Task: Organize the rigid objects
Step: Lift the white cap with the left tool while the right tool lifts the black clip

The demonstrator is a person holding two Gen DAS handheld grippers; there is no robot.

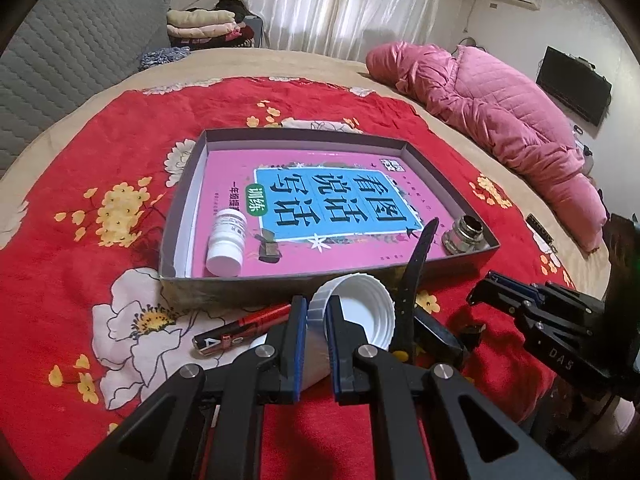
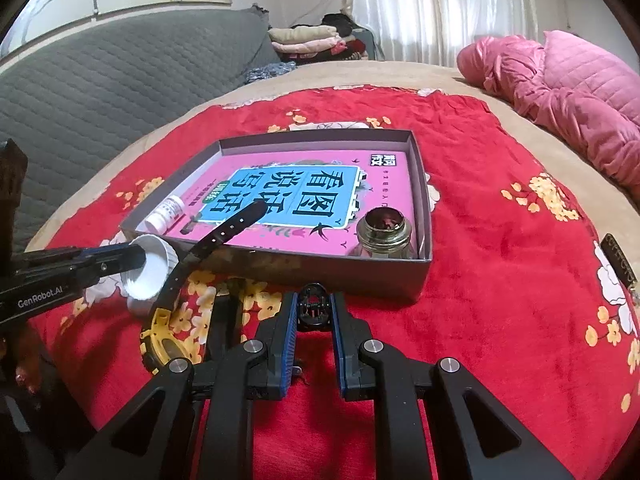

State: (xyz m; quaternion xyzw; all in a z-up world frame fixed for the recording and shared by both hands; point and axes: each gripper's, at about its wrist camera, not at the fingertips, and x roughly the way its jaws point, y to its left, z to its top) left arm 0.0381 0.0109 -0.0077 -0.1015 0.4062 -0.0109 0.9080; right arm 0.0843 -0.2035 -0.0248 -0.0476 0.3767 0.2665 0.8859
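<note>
On the bed's red blanket (image 2: 500,300), before the box (image 1: 280,284):
Left hand-held gripper (image 1: 317,316): clamped on the wall of a white cap (image 1: 360,312), its open side toward the camera.
Right hand-held gripper (image 2: 314,312): closed on a small dark object (image 2: 314,307); what it is I cannot tell.
Box contents: book (image 1: 320,200), white bottle (image 1: 226,244), glass jar (image 1: 466,234).
Key relation: the box lies straight ahead of both; the left one's cap is just short of the near wall.
Loose: watch (image 2: 188,280), its strap leaning over the box edge; pen (image 1: 240,330).
</note>
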